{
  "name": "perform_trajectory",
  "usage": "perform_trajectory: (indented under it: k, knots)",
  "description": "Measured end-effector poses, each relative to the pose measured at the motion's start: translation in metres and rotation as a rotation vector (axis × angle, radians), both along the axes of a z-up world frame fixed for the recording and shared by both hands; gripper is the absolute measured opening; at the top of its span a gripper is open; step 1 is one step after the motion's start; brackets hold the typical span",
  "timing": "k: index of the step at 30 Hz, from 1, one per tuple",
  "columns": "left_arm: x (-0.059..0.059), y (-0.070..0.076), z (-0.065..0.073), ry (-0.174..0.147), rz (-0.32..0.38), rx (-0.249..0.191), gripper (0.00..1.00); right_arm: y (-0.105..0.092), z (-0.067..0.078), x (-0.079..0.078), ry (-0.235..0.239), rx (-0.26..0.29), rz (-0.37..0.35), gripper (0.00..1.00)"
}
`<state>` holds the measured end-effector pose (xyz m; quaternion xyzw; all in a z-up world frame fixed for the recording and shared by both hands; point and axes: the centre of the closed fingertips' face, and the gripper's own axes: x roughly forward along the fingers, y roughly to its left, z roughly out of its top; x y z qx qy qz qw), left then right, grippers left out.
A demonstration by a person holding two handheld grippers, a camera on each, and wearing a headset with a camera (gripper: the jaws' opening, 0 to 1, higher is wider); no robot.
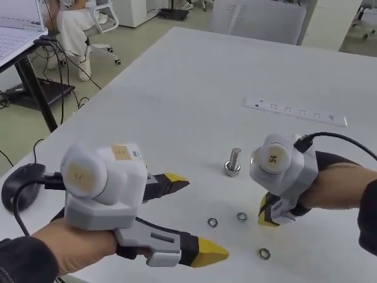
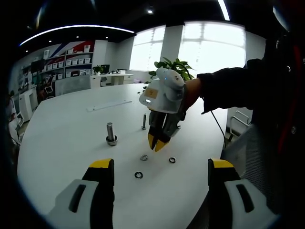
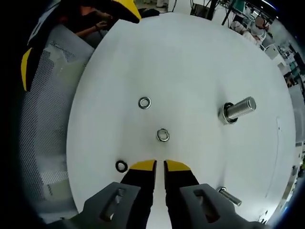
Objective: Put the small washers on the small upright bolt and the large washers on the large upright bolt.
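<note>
- white tabletop (image 1: 177, 100) of a long workbench in an open office carries all the work.
- 3 washers lie flat and loose on it, none on a bolt. in the head view 1 washer (image 1: 212, 222) and a second washer (image 1: 241, 216) lie near each other, and a third washer (image 1: 264, 253) lies nearer the person. which are small and which large is too fine to tell.
- the large bolt (image 1: 233, 162) stands upright on its wide foot, just beyond the 3 washers, with its thread bare.
- the small bolt (image 2: 144, 121) stands upright too, further back than the large one in the left gripper view. the right gripper view catches it low at the right, near that gripper's body.
- the right gripper (image 3: 160, 167) points down at the table. its yellow tips are drawn nearly together with only a thin slit between, and nothing is in them. the second washer lies just ahead of the tips, not touching them.
- the left gripper (image 1: 206, 218) hangs above the near part of the table. its jaws are spread wide and hold nothing, and the washers lie beyond and below them.
- a white power strip (image 1: 296, 111) lies further off on the table, well apart from the bolts.
- a black mouse (image 1: 20, 183) with its cable sits at the table's left edge.
- off the table at the far left stand a laptop (image 1: 17, 23) on a desk and a seated person (image 1: 76, 29) on an office chair.
</note>
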<state>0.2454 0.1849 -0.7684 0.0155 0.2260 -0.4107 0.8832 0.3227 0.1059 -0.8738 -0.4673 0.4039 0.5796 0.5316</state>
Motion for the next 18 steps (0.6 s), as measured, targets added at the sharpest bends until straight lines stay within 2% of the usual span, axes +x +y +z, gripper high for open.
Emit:
perform_trajectory:
  k: [11, 18]
  knots:
    - [-0.001, 0.000, 0.000, 0.000, 0.002, -0.004, 0.80, 0.022, 0.005, 0.000, -0.014, 0.047, 0.019, 0.15]
    - [-0.001, 0.002, 0.000, -0.001, 0.006, -0.004, 0.80, 0.035, 0.000, 0.000, -0.019, 0.047, 0.048, 0.18]
